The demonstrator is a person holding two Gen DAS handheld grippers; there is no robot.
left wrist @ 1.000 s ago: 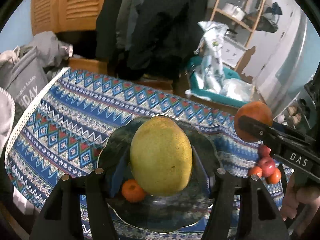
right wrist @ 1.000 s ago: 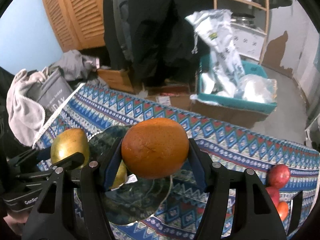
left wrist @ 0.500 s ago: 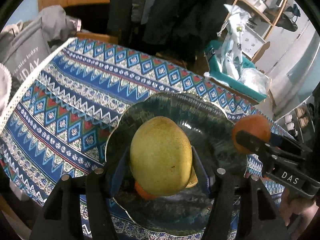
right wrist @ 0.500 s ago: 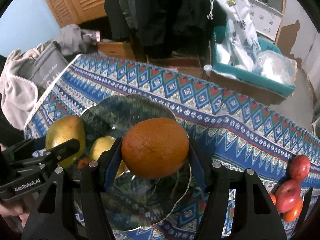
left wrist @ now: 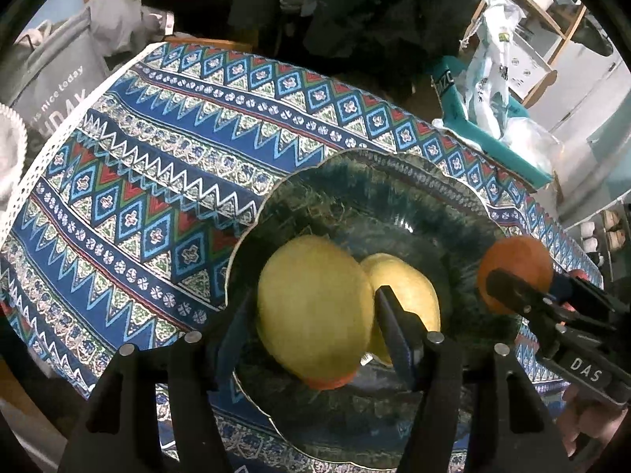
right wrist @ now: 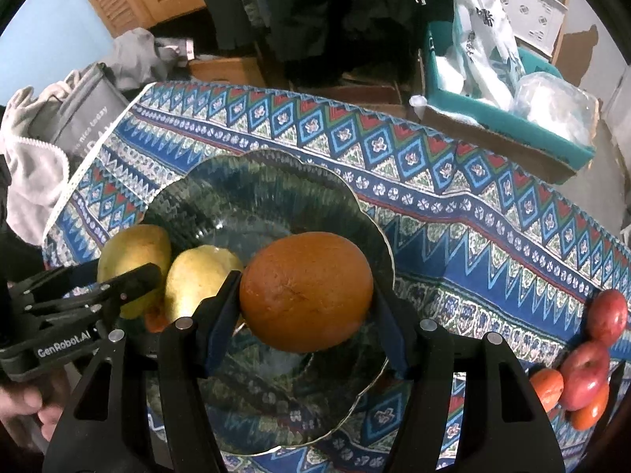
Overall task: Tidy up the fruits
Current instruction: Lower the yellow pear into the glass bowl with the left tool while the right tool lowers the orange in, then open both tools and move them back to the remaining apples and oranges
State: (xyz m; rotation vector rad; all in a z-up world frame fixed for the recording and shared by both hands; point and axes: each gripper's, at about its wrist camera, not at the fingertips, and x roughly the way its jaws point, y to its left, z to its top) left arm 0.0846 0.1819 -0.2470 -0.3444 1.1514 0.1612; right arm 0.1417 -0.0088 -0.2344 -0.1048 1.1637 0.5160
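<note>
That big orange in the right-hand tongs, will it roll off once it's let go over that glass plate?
Probably a little. The orange is round and smooth, so it could roll on the glossy plate. The plate's raised, wavy rim should likely keep it in. The yellow fruit lying there may also stop it. It looks firm, so the right tongs shouldn't squash it.

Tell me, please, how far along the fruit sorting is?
Partly done: one yellow fruit and a small orange one already lie in the glass plate. In hand over it: a mango in the left gripper, an orange in the right gripper. Left: the red fruits on the cloth.
</note>
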